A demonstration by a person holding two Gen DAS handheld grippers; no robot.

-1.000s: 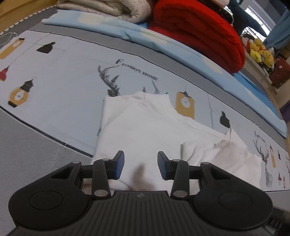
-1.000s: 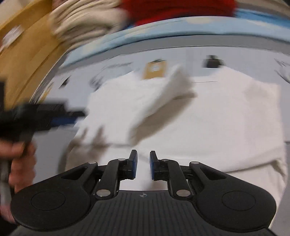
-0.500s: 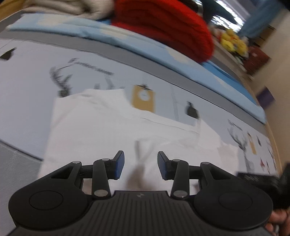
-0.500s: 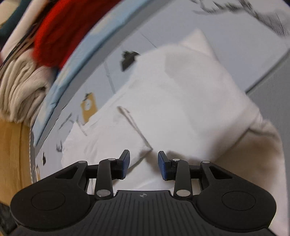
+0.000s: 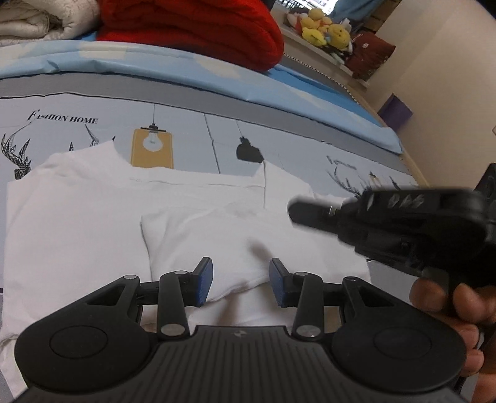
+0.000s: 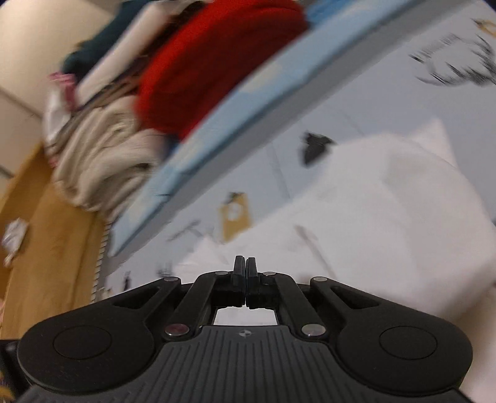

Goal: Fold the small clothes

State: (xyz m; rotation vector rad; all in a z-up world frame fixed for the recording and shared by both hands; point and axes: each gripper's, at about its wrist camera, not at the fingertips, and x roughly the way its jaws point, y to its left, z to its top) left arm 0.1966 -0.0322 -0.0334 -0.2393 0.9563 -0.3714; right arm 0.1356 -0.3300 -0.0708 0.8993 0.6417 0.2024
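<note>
A white garment (image 5: 93, 223) lies spread flat on the printed bedsheet (image 5: 192, 130), near the sheet's front edge, its collar towards the far side just below a yellow lamp print (image 5: 152, 148). One part is folded over its middle, the folded corner lying just ahead of the left gripper (image 5: 240, 286). That gripper hangs low over the front of the garment with its blue-padded fingers (image 5: 203, 285) apart; cloth shows below the gap, but the pads grip nothing. To the right, a hand (image 5: 458, 313) holds the right gripper (image 5: 299, 212), which reaches in sideways above the garment's right half. In the blurred right wrist view its fingers (image 6: 239, 272) are pressed together, with nothing seen between them. Along the bed's far edge lie a cream blanket (image 5: 40, 18) at the left and a red blanket (image 5: 198, 28) beside it, with yellow plush toys (image 5: 322, 28) on a ledge beyond.
</note>
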